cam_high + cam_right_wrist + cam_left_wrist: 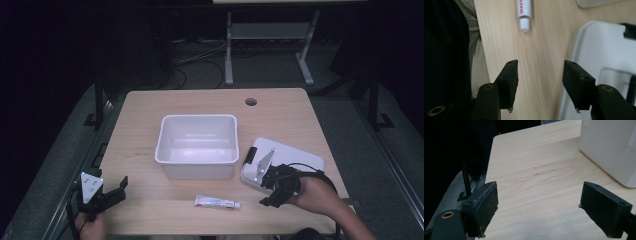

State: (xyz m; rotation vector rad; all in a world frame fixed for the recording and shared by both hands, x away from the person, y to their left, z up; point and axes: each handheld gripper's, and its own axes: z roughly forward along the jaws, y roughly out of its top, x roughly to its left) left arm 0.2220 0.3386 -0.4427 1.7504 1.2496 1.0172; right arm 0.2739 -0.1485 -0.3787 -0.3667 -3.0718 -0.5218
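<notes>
**Q:** At lower right, how does the right gripper (270, 192) stand?

**A:** Jaws parted, nothing between them, over bare wood beside the flat white lid (295, 155).

**Q:** And the toothpaste tube (217, 202)?

**A:** On the table's (150, 115) near edge, below the white plastic bin (197, 146); long axis crosswise, white cap toward this gripper. The left gripper (117, 187) also stands open.

Bare table (150, 200) left of toothpaste tube (217, 202); bin (197, 146) behind.

Black grippers (107, 196) (272, 192) with grey three-cornered plates, trailing black cables, brass-ringed holes, rough dark pads (510, 81)
</notes>
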